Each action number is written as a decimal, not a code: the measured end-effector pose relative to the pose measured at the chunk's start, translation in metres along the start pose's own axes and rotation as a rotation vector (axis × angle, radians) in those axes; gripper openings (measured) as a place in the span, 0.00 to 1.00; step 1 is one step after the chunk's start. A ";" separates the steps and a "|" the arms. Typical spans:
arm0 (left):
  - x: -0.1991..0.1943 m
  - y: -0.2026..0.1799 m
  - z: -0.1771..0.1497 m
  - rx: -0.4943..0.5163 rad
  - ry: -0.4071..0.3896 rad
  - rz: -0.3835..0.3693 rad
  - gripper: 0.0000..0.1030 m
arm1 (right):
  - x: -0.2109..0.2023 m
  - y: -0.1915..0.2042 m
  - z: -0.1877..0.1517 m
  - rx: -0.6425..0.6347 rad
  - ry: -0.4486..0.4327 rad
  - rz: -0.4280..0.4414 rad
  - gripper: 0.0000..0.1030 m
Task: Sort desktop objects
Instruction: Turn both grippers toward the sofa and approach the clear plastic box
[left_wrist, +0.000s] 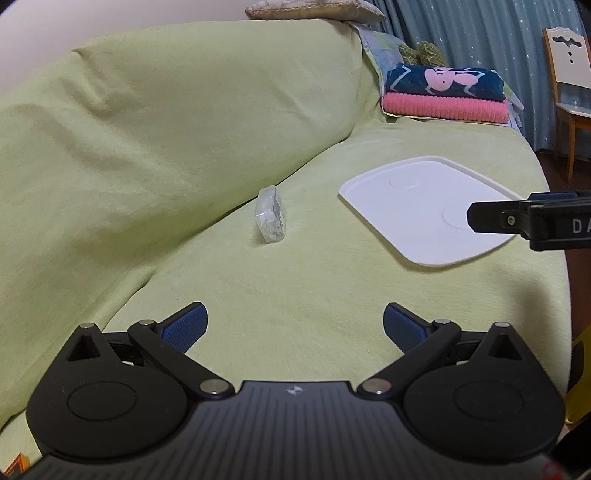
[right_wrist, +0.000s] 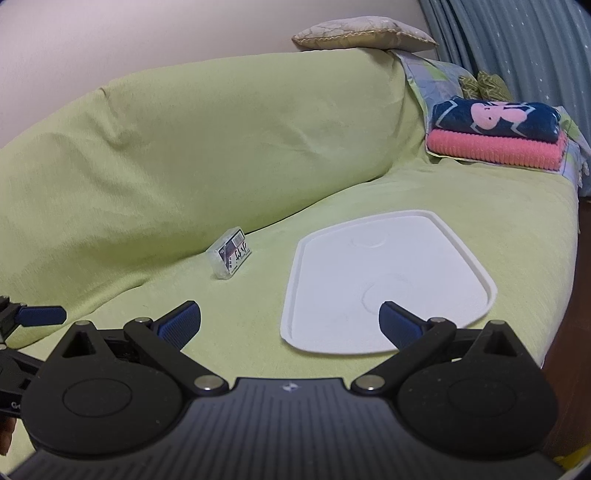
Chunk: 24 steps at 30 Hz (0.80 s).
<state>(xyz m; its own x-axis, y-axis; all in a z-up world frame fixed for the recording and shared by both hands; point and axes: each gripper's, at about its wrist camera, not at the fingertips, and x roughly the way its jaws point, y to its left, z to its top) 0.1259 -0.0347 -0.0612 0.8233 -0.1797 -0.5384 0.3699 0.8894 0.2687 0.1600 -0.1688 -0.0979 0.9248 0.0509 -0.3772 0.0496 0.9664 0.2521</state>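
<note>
We see a small clear hard-plastic rectangular box (right_wrist: 229, 257) on the nubby green-covered sofa (right_wrist: 236, 155) seat, near the backrest crease, beside a smooth white rounded plastic tray (right_wrist: 303, 254), left tongs (left_wrist: 295, 326) and right tongs (right_wrist: 290, 325) both spread, empty.

White letters "DA" on the right gripper (left_wrist: 517, 221); an unreadable printed label on the clear box (right_wrist: 231, 258).

Open green sofa seat (left_wrist: 295, 280) ahead of my left tool (left_wrist: 295, 325), nothing blocking. Small clear box (left_wrist: 270, 215) at twelve, white tray (left_wrist: 413, 214) at two. Sofa back (left_wrist: 166, 129) walls off ten; folded towels (left_wrist: 445, 94) far at one.
</note>
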 end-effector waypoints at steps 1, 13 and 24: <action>0.005 0.001 0.002 0.002 0.001 -0.001 0.99 | 0.003 0.000 0.001 -0.002 -0.001 -0.001 0.99; 0.079 0.011 0.029 0.105 -0.007 0.021 0.94 | 0.046 -0.008 0.016 -0.016 0.018 0.010 0.99; 0.173 0.032 0.053 0.006 0.024 0.006 0.72 | 0.077 -0.019 0.024 -0.060 0.055 0.042 0.99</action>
<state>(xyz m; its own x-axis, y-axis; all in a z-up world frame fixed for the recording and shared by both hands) 0.3027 -0.0597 -0.1037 0.8148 -0.1642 -0.5560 0.3678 0.8877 0.2768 0.2390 -0.1896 -0.1105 0.9032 0.1045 -0.4164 -0.0134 0.9763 0.2159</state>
